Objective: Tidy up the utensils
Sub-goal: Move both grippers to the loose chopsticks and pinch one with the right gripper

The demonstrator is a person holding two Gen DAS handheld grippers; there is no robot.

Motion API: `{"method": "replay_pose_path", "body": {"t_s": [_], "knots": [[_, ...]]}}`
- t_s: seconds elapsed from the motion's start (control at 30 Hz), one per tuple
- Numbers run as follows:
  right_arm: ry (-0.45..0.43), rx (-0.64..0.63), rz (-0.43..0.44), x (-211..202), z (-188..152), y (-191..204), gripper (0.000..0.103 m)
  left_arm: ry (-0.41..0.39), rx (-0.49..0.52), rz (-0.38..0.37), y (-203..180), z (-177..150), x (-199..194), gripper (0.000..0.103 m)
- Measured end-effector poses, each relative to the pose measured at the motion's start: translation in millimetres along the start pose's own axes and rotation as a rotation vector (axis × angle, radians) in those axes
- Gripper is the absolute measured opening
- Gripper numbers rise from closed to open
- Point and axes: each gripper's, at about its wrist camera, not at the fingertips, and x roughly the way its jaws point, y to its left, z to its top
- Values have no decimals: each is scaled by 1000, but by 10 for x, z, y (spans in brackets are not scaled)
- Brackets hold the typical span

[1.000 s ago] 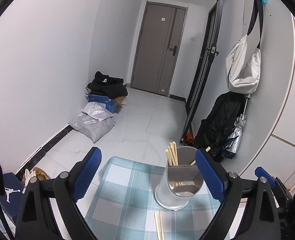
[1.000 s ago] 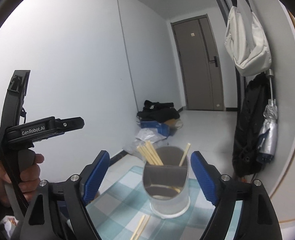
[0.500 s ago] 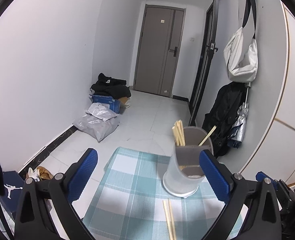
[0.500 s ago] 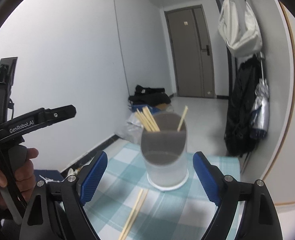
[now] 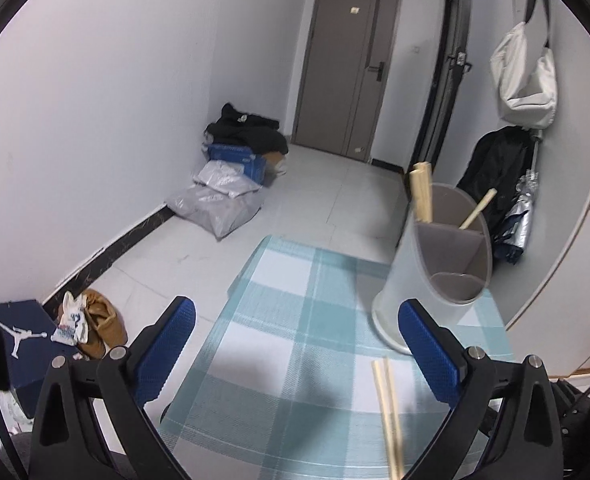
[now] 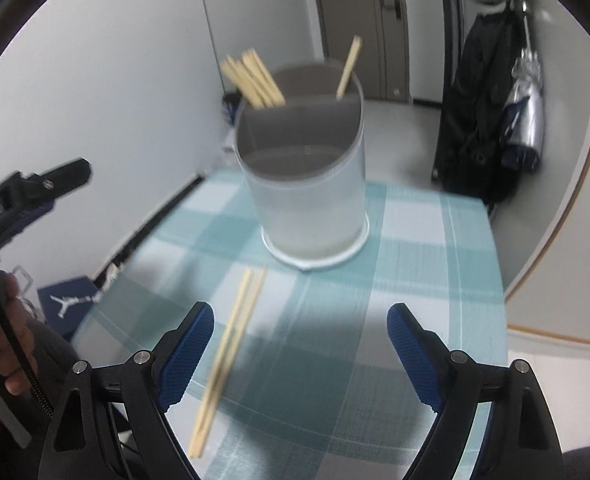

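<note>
A frosted round utensil holder with grey dividers stands on a teal checked tablecloth. Several wooden chopsticks stand in its far compartment. It also shows in the left wrist view. A loose pair of chopsticks lies on the cloth in front of the holder, also seen in the left wrist view. My right gripper is open and empty above the cloth, right of the loose pair. My left gripper is open and empty, left of the holder.
The small table ends close on all sides; its far edge drops to a tiled floor. Bags and a blue box lie by the left wall. A black coat and umbrella hang at the right. A shoebox sits lower left.
Both grippers have tilted down and pulled back, so the cloth and the loose chopsticks now show more fully. The holder and chopsticks have not moved. Both grippers stay open.
</note>
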Motion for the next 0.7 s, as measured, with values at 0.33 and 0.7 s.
{"method": "replay_pose_path", "body": {"t_s": [0.33,0.7], "knots": [[152,-36,-1,637,57,230,81,94,-124,0,244,97,217,100],[225,-113,-104,1040,151,468,38,98,-166,-6,304,155,223,100]]}}
